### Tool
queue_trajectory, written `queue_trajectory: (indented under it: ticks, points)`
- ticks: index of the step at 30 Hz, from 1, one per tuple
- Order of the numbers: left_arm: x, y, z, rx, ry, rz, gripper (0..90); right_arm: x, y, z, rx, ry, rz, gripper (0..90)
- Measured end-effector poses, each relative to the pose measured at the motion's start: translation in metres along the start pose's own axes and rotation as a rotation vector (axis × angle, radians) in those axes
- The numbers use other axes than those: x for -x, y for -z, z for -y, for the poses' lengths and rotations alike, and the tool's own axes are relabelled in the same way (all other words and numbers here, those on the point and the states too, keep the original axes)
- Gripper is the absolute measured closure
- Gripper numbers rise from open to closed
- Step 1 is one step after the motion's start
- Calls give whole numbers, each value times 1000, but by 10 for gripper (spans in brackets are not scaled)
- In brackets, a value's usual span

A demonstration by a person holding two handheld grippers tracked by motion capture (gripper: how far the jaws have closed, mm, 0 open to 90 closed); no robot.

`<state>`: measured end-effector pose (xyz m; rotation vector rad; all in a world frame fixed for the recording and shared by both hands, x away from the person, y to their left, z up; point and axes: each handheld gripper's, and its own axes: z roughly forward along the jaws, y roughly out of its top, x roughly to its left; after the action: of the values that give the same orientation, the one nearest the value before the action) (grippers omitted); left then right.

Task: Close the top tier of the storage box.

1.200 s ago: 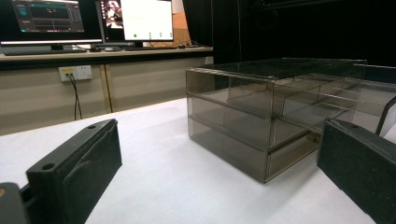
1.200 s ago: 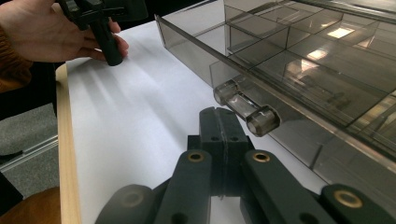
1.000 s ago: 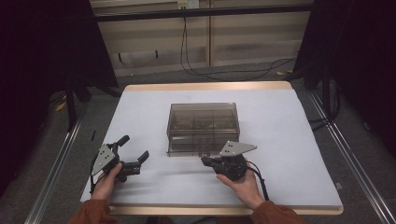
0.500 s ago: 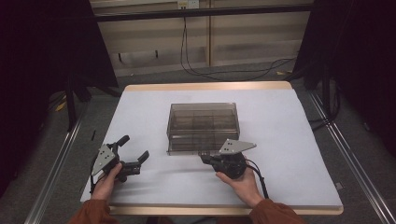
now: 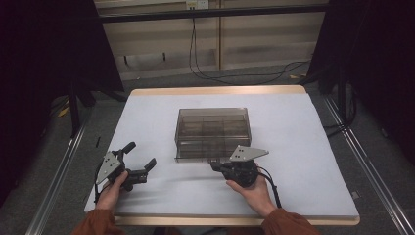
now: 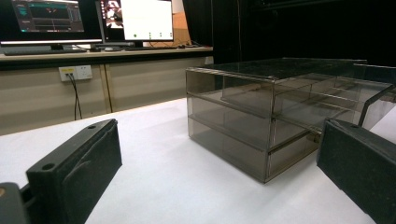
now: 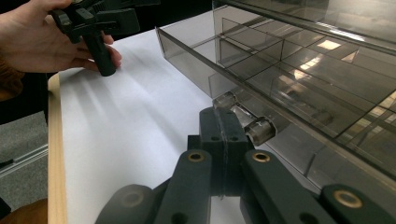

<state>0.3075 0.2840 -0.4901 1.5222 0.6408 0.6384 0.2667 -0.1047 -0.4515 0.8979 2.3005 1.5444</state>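
High view, lower left: the left claw (image 5: 139,164) lies low on the white desk (image 5: 303,147), jaws spread and empty, hand resting behind it, seemingly waiting. At centre sits the smoky clear drawer box (image 5: 213,132). Just right of centre, the right claw (image 5: 215,165) has its jaws pressed together at the lower drawer's small handle (image 7: 245,120), probably to pull it out; wrist flat on the desk.

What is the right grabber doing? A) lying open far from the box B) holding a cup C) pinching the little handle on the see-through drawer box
C: in the right gripper view the right gripper has its jaws closed at the clear handle of the drawer box.
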Motion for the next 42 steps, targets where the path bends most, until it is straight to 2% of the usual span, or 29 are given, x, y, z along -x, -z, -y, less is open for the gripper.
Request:
queue_trajectory:
  ticks: [7, 16, 24, 42]
  points:
    - [0, 0, 0, 0, -1, 0, 0, 2, -2, 0, 0, -14, -4, 900]
    - [0, 0, 0, 0, -1, 0, 0, 4, -3, -1, 0, -9, 9, 900]
    - [0, 0, 0, 0, -1, 0, 0, 9, -4, -1, 12, -31, 20, 900]
    - [0, 0, 0, -1, 1, 4, 0, 12, -3, -4, 37, -12, 35, 900]
